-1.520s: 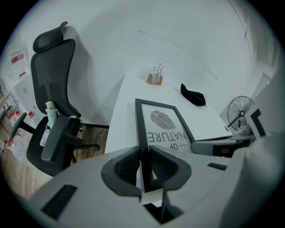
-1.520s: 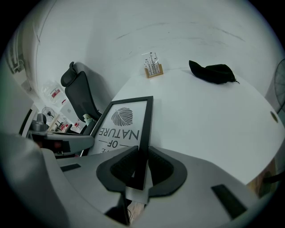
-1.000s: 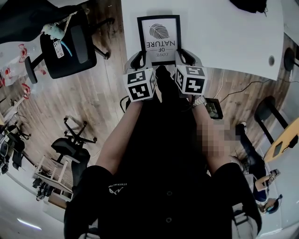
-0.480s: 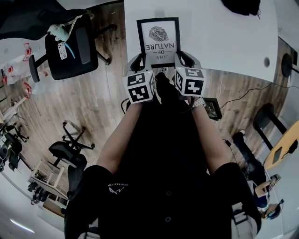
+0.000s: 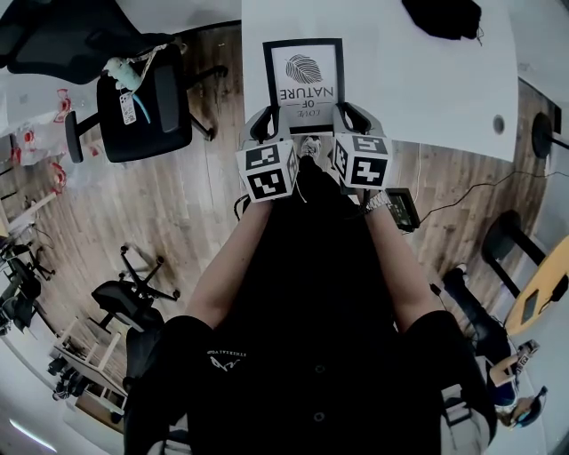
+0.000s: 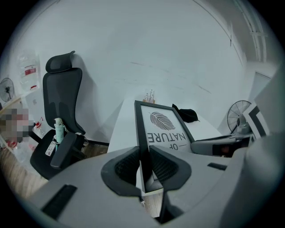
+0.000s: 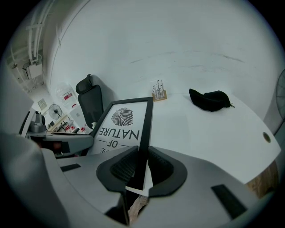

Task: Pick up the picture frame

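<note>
The picture frame (image 5: 303, 73) is black-edged with a white print of a leaf and upside-down lettering. It hangs tilted above the near edge of the white table (image 5: 418, 84), held by its two lower corners. My left gripper (image 5: 268, 121) is shut on the frame's left side bar (image 6: 142, 133). My right gripper (image 5: 346, 116) is shut on the right side bar (image 7: 144, 133). In the left gripper view the picture frame (image 6: 162, 127) rises between the pads; in the right gripper view the picture frame (image 7: 122, 122) leans away to the left.
A black cloth bundle (image 5: 444, 16) lies far back on the table, also the black cloth bundle (image 7: 210, 99). A small stand with sticks (image 7: 157, 91) sits behind the frame. A black office chair (image 5: 142, 93) stands left of the table; wooden floor lies below.
Both grippers have risen together with the picture frame, lifting its lower edge off the table edge. The jaws stay as they were.
</note>
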`<state>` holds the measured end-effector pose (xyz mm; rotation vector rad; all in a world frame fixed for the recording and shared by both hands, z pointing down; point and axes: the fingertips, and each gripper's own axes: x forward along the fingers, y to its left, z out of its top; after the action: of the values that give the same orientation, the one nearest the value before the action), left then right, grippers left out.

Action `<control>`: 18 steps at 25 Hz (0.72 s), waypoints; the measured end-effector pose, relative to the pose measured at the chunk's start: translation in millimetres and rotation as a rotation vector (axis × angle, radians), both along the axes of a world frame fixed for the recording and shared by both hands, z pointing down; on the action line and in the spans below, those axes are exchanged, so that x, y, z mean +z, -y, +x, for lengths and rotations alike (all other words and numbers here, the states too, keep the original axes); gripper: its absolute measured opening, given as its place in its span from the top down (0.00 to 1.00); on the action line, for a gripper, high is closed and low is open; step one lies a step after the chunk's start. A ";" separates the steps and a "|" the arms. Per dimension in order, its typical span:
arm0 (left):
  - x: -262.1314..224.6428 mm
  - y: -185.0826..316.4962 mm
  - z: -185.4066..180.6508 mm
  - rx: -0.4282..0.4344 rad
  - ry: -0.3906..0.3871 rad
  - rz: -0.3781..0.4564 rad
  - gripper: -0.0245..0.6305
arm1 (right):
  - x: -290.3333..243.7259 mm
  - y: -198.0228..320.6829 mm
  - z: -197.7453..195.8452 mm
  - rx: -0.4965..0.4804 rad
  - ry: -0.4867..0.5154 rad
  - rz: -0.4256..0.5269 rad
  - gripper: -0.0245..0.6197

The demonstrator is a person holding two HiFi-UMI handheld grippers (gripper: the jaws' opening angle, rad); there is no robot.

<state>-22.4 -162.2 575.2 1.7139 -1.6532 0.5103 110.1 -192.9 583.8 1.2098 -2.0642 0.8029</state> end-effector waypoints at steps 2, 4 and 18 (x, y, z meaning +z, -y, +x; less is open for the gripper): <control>-8.0 2.2 3.1 0.003 0.003 0.019 0.85 | -8.3 2.0 3.2 0.003 0.002 0.020 0.85; -15.6 4.7 6.8 0.003 0.004 0.036 0.85 | -17.0 4.4 7.1 0.005 0.002 0.042 0.85; -73.9 12.5 8.4 -0.007 0.027 0.165 0.85 | -78.6 15.2 8.1 0.000 0.033 0.181 0.85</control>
<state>-14.0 -174.7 501.3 1.8261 -1.7618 0.4044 118.1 -208.1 505.2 1.3006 -2.2022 0.6503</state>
